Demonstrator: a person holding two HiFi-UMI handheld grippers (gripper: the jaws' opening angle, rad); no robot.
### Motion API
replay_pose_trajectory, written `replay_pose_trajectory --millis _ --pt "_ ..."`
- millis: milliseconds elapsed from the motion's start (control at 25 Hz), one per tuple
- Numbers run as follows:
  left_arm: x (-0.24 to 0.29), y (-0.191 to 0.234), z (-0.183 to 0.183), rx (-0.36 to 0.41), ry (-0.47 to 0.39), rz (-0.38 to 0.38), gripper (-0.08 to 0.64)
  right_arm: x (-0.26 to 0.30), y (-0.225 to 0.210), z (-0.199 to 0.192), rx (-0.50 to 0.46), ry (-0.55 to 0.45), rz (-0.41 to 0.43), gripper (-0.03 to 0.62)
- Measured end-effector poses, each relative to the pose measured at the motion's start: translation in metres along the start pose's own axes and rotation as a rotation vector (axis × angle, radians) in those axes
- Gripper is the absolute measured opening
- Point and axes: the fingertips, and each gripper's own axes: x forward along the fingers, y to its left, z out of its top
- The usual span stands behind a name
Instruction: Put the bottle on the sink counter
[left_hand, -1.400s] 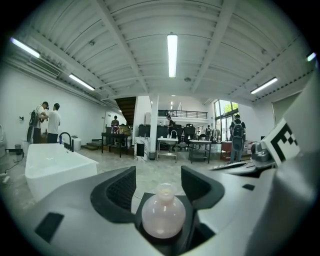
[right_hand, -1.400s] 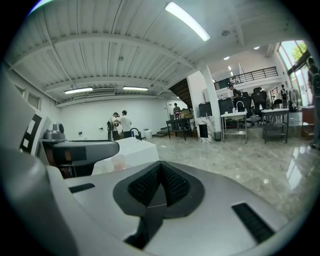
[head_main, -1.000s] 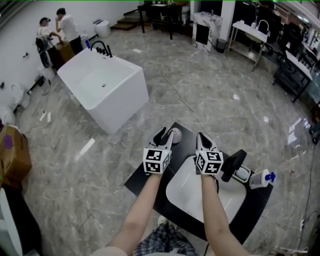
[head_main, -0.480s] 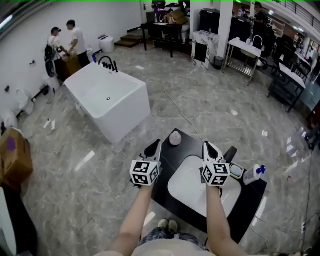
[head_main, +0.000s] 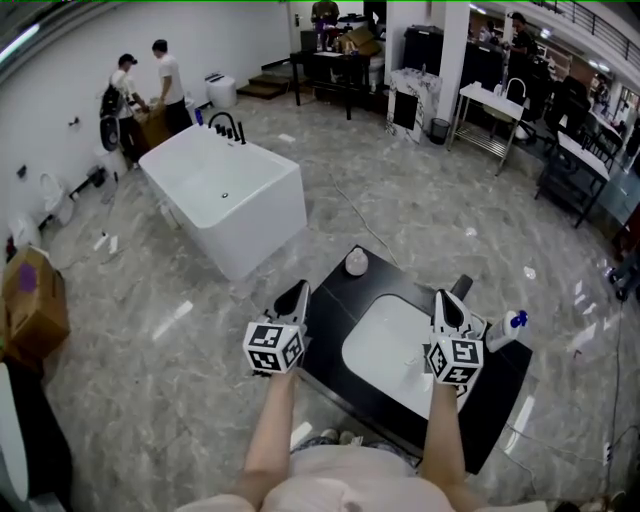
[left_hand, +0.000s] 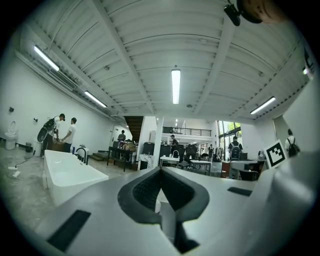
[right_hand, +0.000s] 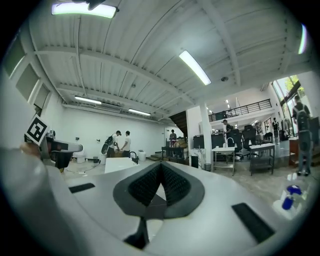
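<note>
At the sink counter's left edge my left gripper now clamps shut, empty like my right gripper; both pull back, the bottle sits on the counter's right end, so the job looks done

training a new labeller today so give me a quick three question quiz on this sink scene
1. True or false: the left gripper holds the white plastic bottle with the blue cap.
2. Where on the black sink counter does that bottle lie? A) front left corner B) right side C) back left corner
3. What is between the jaws of the right gripper?

Key: 1 false, its jaws are shut on nothing; 2 B; 3 nothing, the jaws are together.
</note>
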Motion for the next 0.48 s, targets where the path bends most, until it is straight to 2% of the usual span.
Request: replay_pose_trajectory --millis 320,480 --pt "-0.032 0.005 0.019 0.033 -0.020 0.019 0.028 -0.029 -0.010 0.015 0.010 -0.036 -0.044 0.015" --pt "-0.031 0.006 0.010 0.029 -0.018 0.021 0.028 -0.031 -0.016 0.011 0.019 -0.054 -0.048 0.014"
